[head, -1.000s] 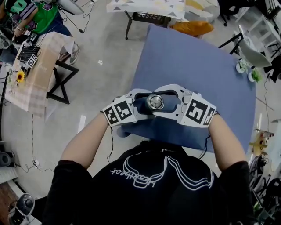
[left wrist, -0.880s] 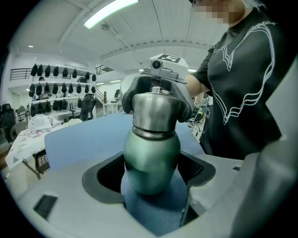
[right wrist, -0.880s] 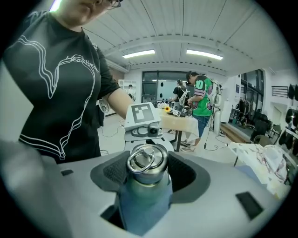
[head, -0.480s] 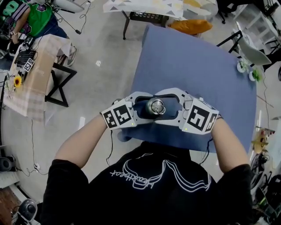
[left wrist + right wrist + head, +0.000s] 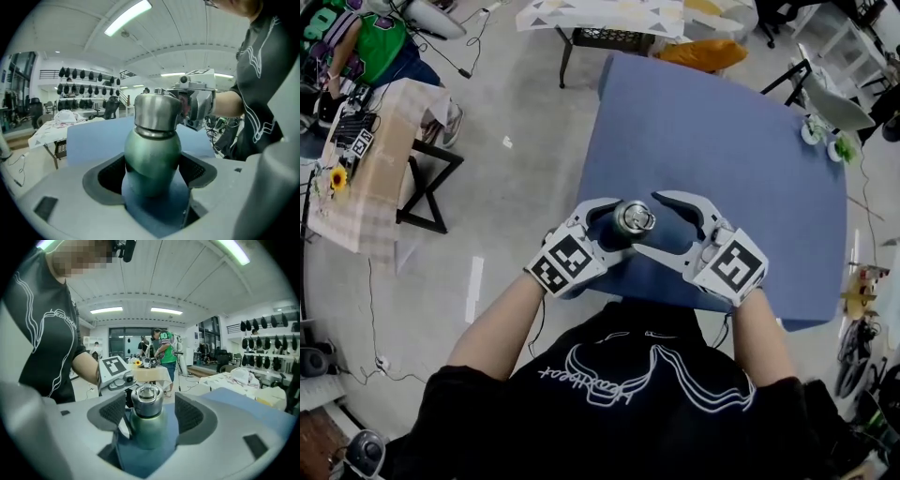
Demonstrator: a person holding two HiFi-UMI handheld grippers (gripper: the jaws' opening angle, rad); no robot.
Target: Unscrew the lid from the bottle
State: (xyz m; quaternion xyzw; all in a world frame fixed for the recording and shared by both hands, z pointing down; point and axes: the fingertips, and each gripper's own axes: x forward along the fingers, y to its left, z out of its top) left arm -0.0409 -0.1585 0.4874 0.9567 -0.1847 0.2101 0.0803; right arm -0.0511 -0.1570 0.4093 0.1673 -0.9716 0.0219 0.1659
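Note:
A green bottle with a steel lid stands upright near the front left edge of the blue table. My left gripper is shut on the bottle's body, its pads pressing on both sides. In the head view the lid shows from above, the left gripper to its left. My right gripper is level with the lid. Its jaws are opening, with a gap on each side of the lid. Seen from the head, the right gripper reaches in from the right.
A wooden side table with a sunflower stands on the floor at the left, a person in green beside it. A cloth-covered table and an orange object lie beyond the blue table's far edge.
The right gripper's jaws have spread off the lid, and the right hand has swung back toward the body. The left gripper still holds the bottle, turned slightly.

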